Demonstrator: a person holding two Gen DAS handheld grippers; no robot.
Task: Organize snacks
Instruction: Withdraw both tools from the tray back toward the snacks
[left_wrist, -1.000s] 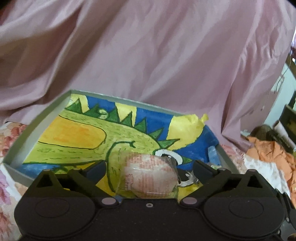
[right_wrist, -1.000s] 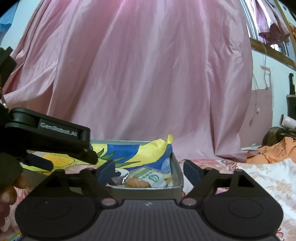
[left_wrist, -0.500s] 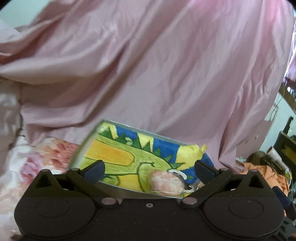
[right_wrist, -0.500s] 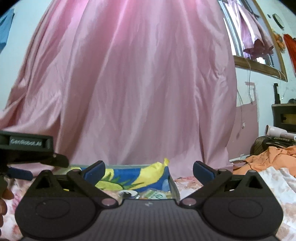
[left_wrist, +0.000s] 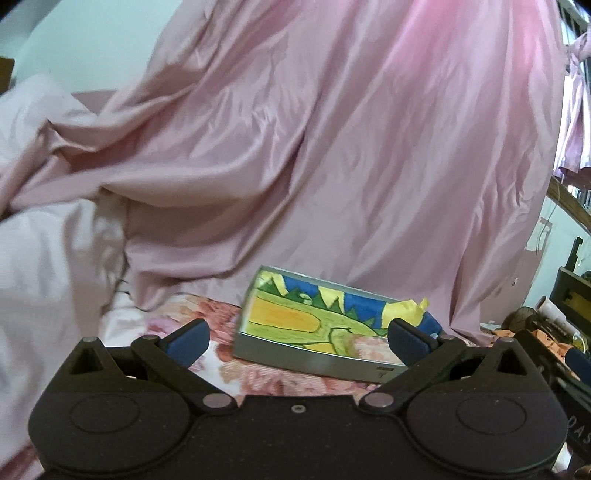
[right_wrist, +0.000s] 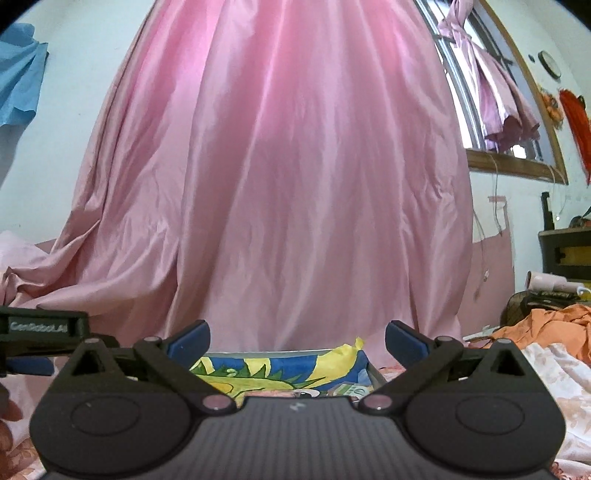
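Right wrist view: both grippers' fingers (right_wrist: 186, 341) stand apart, empty; tray (right_wrist: 376, 373) sits beyond them on soft bed (left_wrist: 221, 317), so a nudge could tip the snacks (right_wrist: 347, 389).

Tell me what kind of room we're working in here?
Most likely a bedroom at home. The tray sits on a floral bedsheet, a pink curtain hangs behind it, and loose orange clothing is piled beside a window.
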